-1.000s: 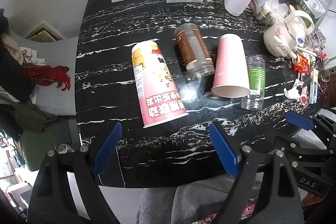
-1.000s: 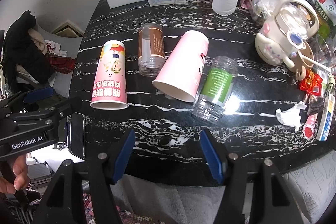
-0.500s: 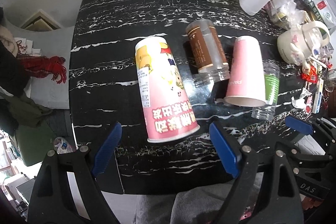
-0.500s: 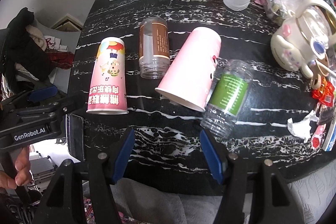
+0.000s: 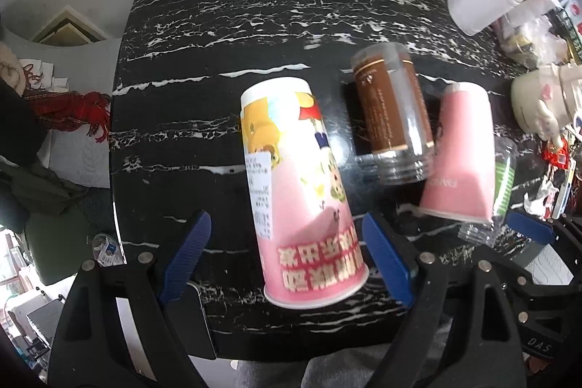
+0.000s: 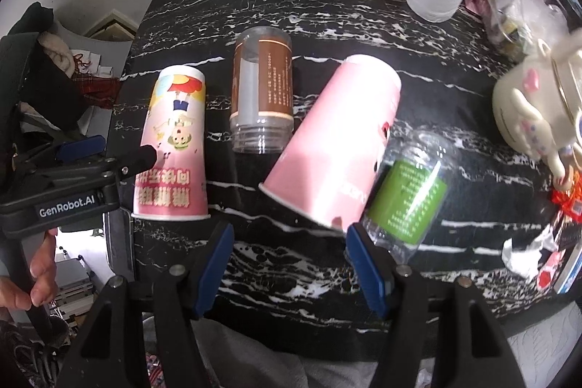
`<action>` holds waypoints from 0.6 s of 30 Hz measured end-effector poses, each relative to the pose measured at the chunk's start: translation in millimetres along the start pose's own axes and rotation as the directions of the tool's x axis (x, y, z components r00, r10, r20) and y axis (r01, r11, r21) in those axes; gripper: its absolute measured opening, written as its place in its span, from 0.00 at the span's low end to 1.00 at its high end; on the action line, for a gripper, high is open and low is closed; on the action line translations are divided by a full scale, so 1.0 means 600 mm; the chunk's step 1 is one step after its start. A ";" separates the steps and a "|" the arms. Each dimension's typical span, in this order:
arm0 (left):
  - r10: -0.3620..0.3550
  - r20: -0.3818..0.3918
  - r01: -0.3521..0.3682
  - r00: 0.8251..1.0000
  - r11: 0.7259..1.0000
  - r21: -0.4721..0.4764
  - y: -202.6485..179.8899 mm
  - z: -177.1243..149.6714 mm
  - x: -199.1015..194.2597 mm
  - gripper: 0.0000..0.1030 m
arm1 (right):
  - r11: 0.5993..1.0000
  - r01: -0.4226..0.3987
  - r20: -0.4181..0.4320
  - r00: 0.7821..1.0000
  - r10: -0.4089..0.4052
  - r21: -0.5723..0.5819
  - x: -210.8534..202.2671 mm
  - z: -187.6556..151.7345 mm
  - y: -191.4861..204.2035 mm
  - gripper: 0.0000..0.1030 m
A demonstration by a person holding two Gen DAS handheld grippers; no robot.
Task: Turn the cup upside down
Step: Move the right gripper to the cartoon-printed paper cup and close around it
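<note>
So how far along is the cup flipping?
Barely begun. Nothing is flipped: the cartoon cup and the plain pink cup both lie on their sides. In hand: the open left gripper straddles the cartoon cup's mouth end, not gripping. Left: grasp, turn it over.

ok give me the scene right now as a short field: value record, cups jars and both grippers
surface: black white-veined marble table
cartoon-printed pink paper cup: on its side, open rim toward the camera
plain pink paper cup: on its side, touching the green-labelled jar
brown-labelled clear plastic jar: on its side, between the cups
green-labelled clear plastic jar: on its side
left hand-held gripper: open, fingers either side of the cartoon cup's rim end, not gripping
right hand-held gripper: open, holding nothing, near the plain cup's rim
</note>
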State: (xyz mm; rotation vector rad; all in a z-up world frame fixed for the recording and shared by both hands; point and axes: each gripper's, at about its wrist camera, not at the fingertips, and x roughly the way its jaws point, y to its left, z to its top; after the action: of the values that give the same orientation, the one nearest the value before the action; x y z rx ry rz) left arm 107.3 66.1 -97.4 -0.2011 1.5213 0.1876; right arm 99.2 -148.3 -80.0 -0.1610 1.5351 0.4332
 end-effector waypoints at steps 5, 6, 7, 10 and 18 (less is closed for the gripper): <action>0.005 -0.015 -0.006 1.000 1.000 -0.017 0.002 0.017 0.023 0.82 | 1.000 -0.002 0.001 1.000 0.002 -0.015 0.013 0.024 -0.005 0.63; 0.004 -0.017 -0.005 1.000 1.000 -0.019 0.002 0.020 0.027 0.82 | 1.000 -0.002 0.001 1.000 0.002 -0.018 0.016 0.030 -0.006 0.63; 0.005 -0.019 -0.006 1.000 1.000 -0.021 0.002 0.022 0.031 0.82 | 1.000 -0.002 0.001 1.000 0.002 -0.021 0.018 0.035 -0.007 0.63; 0.010 -0.029 -0.011 1.000 1.000 -0.027 0.002 0.030 0.044 0.82 | 0.999 -0.001 0.001 1.000 0.001 -0.033 0.024 0.048 -0.008 0.63; 0.002 -0.048 -0.004 0.999 0.999 -0.036 0.003 0.041 0.075 0.82 | 0.999 0.002 0.001 1.000 -0.002 -0.051 0.036 0.067 -0.012 0.63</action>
State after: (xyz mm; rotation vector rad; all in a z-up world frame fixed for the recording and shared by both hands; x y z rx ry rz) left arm 132.4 73.8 -141.6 -0.2337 1.5663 0.2143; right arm 138.8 -136.3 -100.6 -0.2022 1.5232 0.4714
